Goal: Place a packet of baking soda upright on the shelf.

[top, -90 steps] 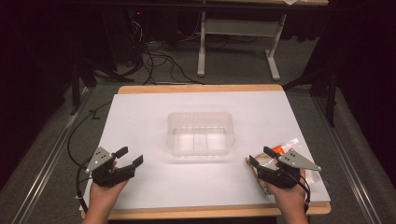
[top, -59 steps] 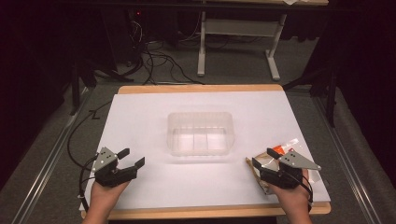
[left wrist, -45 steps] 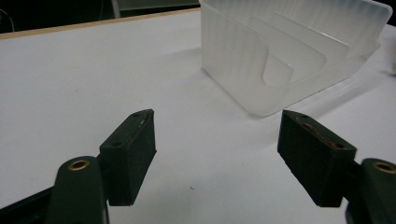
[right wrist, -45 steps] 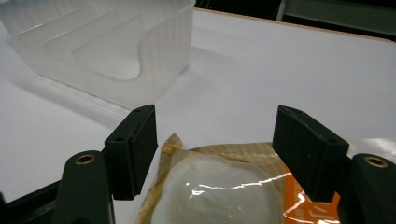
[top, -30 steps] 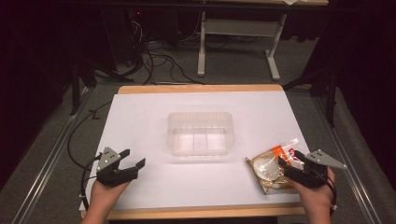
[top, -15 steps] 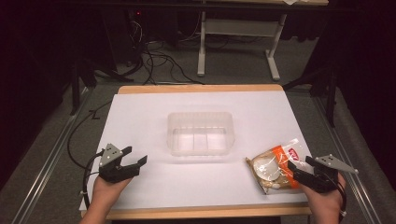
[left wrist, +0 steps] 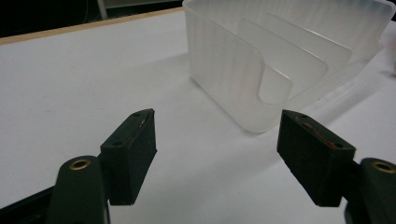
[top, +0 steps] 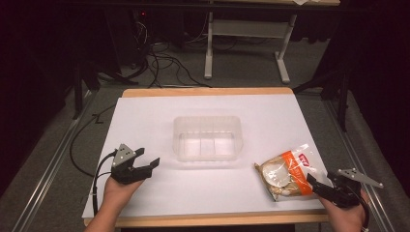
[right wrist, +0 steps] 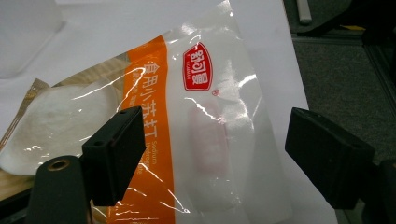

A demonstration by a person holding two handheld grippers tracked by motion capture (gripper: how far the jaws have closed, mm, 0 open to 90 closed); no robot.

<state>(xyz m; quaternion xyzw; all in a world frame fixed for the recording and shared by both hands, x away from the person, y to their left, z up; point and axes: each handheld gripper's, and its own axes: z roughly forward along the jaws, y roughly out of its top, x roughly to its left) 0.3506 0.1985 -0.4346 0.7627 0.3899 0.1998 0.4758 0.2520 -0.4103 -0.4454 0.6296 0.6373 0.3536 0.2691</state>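
I had the right tool [top: 313, 182] at the near right corner of the white worktop [top: 145, 116], its jaws spread wide and gripping nothing, pointed at the clear-and-orange packet [top: 285, 174] that lay flat just ahead of it. In the right gripper view the packet [right wrist: 187, 116] sat between and beyond the two black pads, with a red label and a pale, powdery fill visible through the film; I could not tell whether a pad touched it.

The left tool [top: 145, 166] rested over the near left of the worktop, likewise released and empty, aimed toward the translucent plastic bin [top: 208, 137] at the centre. In the left gripper view the bin [left wrist: 280, 60] stood upright, near but apart from the pads, with low dividers inside.

The bin held nothing that I could see; its compartments showed bare plastic. The packet lay well apart from it, to its right and nearer me.

By my reading the job, most likely moving the packet into the bin, had barely started: nothing was grasped, nothing was lifted. The grip, the carry and the drop were all left to do.
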